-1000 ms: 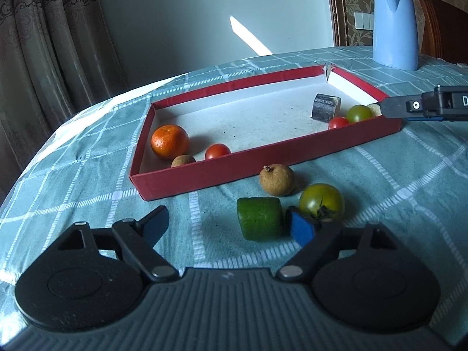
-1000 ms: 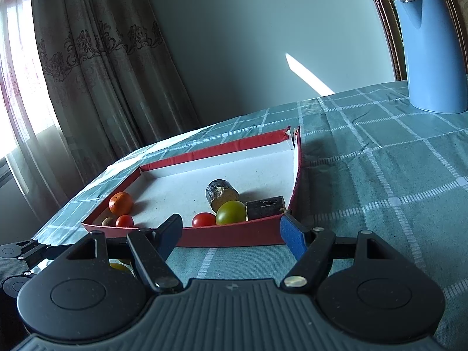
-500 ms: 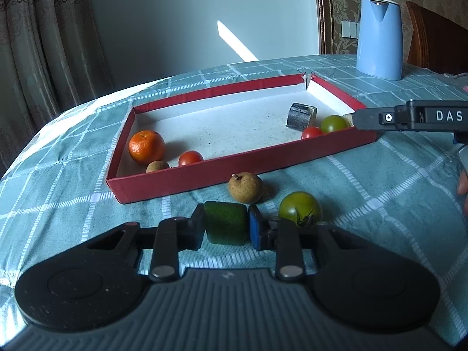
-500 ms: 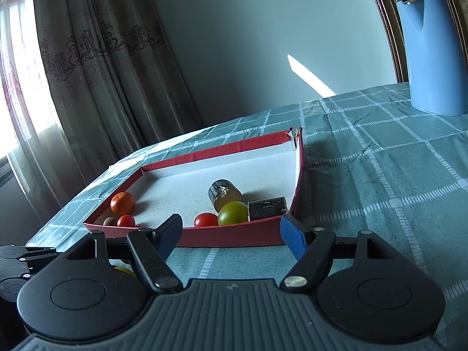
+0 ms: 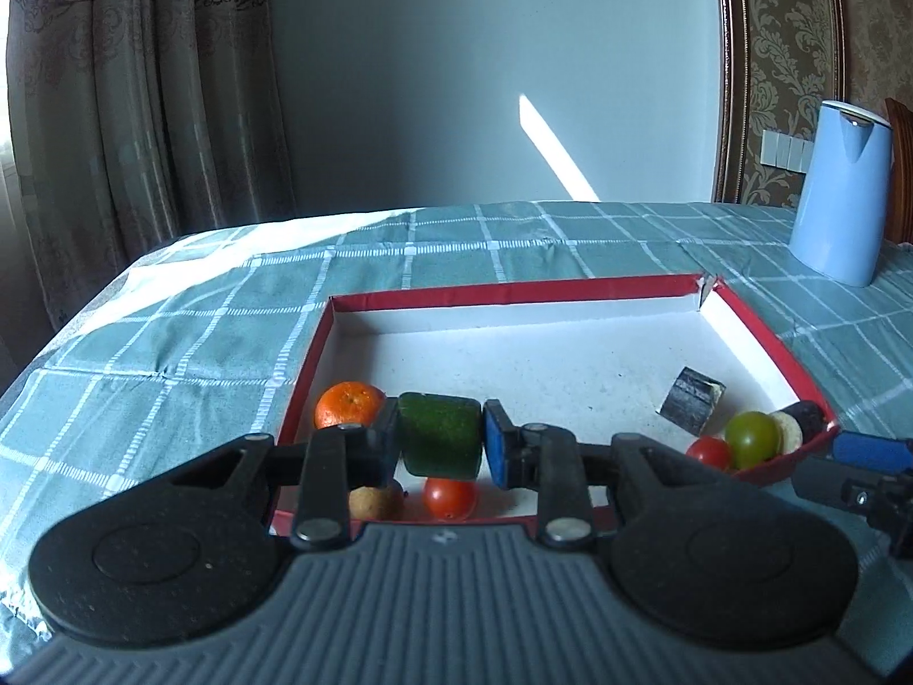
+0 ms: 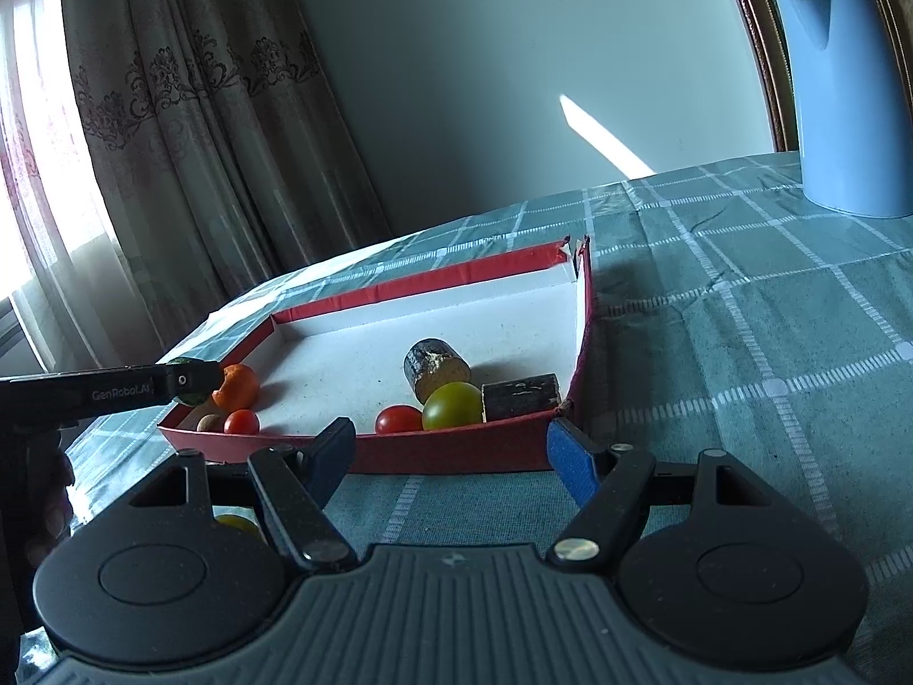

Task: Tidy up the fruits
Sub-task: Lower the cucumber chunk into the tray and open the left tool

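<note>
My left gripper [image 5: 439, 445] is shut on a green fruit chunk [image 5: 438, 442], held in the air over the near left part of the red tray [image 5: 513, 292]. Below it in the tray lie an orange [image 5: 349, 404], a small brown fruit [image 5: 374, 502] and a red cherry tomato [image 5: 449, 498]. At the tray's right end sit a dark cylinder [image 5: 691, 402], a green tomato [image 5: 752, 438] and another red tomato [image 5: 709, 452]. My right gripper [image 6: 453, 451] stands open and holds nothing, just in front of the tray's near wall [image 6: 456, 456].
A blue kettle [image 6: 844, 91] stands at the far right on the green checked tablecloth [image 6: 742, 342]. A dark block [image 6: 520, 394] lies in the tray's corner. A yellow-green fruit [image 6: 237, 524] on the cloth shows under my right gripper. Curtains hang behind the table's left end.
My left gripper closed on the green chunk, then lifted it off the cloth and carried it over the tray's near wall. The right gripper has not moved.
</note>
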Tool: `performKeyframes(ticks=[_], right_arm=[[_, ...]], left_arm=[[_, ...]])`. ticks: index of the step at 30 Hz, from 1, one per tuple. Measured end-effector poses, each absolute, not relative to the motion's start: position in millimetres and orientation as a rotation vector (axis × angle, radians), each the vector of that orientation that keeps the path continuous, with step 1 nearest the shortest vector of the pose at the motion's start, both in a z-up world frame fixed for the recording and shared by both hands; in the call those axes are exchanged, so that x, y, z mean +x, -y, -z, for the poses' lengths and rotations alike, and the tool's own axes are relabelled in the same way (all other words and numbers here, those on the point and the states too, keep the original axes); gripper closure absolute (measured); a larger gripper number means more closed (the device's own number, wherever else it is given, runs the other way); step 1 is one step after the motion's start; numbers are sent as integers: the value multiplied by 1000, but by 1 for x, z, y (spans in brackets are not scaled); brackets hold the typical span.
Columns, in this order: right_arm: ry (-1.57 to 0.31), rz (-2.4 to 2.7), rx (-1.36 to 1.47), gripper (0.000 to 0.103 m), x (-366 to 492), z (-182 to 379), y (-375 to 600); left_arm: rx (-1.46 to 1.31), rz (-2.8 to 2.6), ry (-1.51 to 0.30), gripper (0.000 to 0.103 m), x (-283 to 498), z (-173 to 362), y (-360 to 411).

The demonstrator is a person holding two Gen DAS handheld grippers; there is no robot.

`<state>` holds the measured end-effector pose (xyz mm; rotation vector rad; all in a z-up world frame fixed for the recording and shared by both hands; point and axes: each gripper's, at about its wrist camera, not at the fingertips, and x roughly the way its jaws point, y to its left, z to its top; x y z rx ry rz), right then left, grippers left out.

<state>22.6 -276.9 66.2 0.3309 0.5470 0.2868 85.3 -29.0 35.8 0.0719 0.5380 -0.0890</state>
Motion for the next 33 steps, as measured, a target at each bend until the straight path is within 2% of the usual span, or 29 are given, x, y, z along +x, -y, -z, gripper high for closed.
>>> performKeyframes(ticks=[15,17,21,24,26,30,32,33], right_arm=[[-559,-289,327,26,23,-65,275],[-561,-289,328,26,24,-65,275],[-563,-289,329,26,24,-65,275],[-563,-289,333,26,24,-64,276],[-563,-289,333,26,24,-64,276],[-559,-290,337,26,24,-64,276],[-555,-290,341,26,23,-65,277],[-553,-289,343,26,23,-65,278]], left_arm=[[27,49,-610,73,121,-14,27],[37,57,-603,65,119,-13,29],[58,57,-594,59,117,-12,32],[45,56,-587,50,112,-15,30],[39,46,-570,34,105,-17,28],[45,30,-525,22,82,-24,25],[41,14,-512,10,70,-25,22],[41,12,-504,9,62,-26,20]])
